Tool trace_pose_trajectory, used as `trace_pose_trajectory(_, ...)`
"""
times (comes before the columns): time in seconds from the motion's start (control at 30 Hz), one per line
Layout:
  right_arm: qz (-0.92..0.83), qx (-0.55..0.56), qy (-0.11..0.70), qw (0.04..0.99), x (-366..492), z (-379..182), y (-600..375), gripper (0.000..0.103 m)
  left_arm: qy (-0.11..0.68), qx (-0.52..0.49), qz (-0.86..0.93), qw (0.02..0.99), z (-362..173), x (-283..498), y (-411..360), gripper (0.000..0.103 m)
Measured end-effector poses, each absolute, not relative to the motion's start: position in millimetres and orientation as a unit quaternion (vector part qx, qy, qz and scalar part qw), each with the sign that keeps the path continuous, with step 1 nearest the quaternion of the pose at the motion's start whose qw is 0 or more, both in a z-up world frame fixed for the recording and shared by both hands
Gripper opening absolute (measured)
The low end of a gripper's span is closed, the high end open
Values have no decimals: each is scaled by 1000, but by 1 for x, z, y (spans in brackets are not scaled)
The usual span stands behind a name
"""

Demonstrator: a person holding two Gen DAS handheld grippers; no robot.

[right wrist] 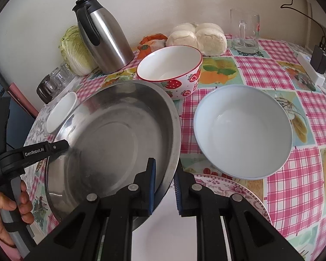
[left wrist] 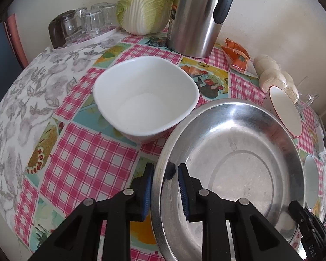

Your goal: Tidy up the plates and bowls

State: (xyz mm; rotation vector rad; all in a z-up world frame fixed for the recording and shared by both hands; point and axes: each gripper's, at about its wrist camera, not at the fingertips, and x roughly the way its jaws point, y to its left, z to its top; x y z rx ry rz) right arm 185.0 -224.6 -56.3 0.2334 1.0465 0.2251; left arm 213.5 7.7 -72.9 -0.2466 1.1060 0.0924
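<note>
Steel basin [left wrist: 234, 158] held between my two claws, one on each side of its rim. My left claw [left wrist: 163, 187] is clenched on the near-left rim: one blue pad outside the wall, the other inside. My right claw [right wrist: 165, 189] grips the opposite rim the same way, pads either side of the metal edge. Basin sits tilted, its right side over the floral-rimmed plate [right wrist: 239, 187] below my right claw; whether it touches that plate I cannot tell.

From the right wrist view, the hand [right wrist: 8, 208] wraps the left tool's handle at the basin's far side.

Around the basin: a squarish white bowl [left wrist: 145, 100] just beyond its left edge, upright on the checked tablecloth [left wrist: 87, 152]. A strawberry-patterned bowl [right wrist: 173, 71] stands just behind the basin, red rim. A pale blue bowl [right wrist: 243, 130] sits to the right, apart from the basin, near the floral plate.

Farther back against the wall: steel thermos jug [left wrist: 197, 15] with black handle, a napa cabbage [left wrist: 145, 4] beside it, upturned glasses [left wrist: 93, 19] on a white tray. An orange packet [left wrist: 237, 54] and bagged white buns [right wrist: 197, 37] beyond the strawberry bowl. A glass mug [right wrist: 245, 30] right of the buns. White power strip with black adapter [right wrist: 319, 61] at the table's far right edge.
</note>
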Motion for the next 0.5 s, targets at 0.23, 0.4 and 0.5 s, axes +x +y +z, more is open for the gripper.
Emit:
trace_pose_trajectory(0.23,110,101,499,854,182,-56,-221,19,529,-108,50,840,-73,208,8,27)
trace_pose_trajectory(0.4,112,109,503,850,178,-54,-223,30,525,-101,57,843,-64,199,8,52)
trace_pose_trajectory(0.5,117,105,498,853,171,-48,-222,41,519,-103,56,847,-56,190,8,63)
